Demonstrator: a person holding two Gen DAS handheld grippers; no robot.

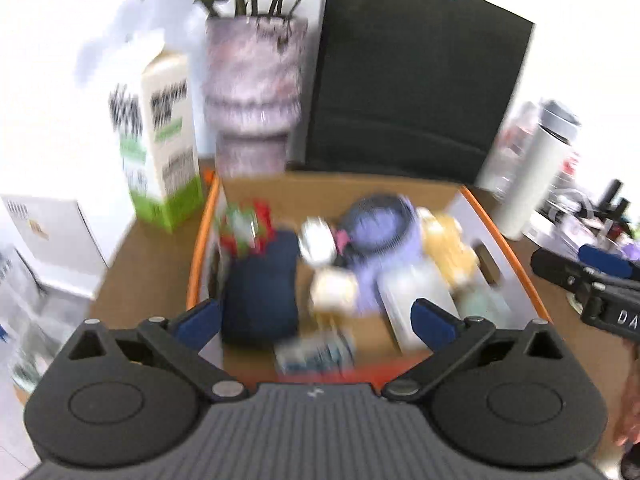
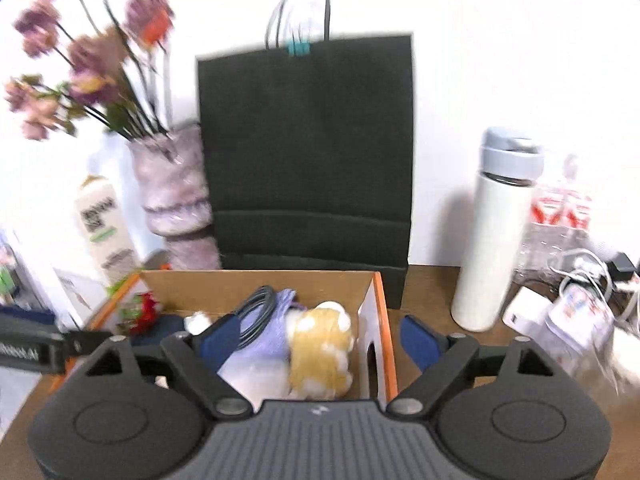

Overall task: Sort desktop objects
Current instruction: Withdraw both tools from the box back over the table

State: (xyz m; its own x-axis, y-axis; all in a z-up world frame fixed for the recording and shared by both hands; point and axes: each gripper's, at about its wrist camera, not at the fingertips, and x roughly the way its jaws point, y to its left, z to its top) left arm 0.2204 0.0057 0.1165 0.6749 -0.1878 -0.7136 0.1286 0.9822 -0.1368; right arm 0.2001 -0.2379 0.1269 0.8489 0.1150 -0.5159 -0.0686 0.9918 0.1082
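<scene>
Your landmark is the open cardboard box with orange rims (image 1: 504, 240), standing on the brown wooden desk (image 1: 148, 256); your left gripper (image 1: 318, 320) hangs over the near edge of the box with its blue-padded fingers (image 1: 434, 322) spread wide and nothing between them; your right gripper (image 2: 320, 340) sits at the box's right near corner, jaws likewise wide and empty, one finger inside the box and one outside its right wall. Inside the box, blurred by motion, lie a dark navy soft pouch (image 1: 260, 288) towards the left, a lilac cloth bundle with a coiled grey cable (image 2: 260, 316) in the middle, a yellow-and-white plush toy (image 2: 320, 348) against the right wall, and a red-and-green trinket (image 1: 246, 228) in the far left corner. Behind the box stands a black paper carrier bag (image 2: 308, 152); left of the box, a mottled pink vase of dried flowers (image 1: 252, 96) and a white-and-green carton (image 1: 164, 144); right of the box, a tall white flask with a grey lid (image 2: 496, 232).
</scene>
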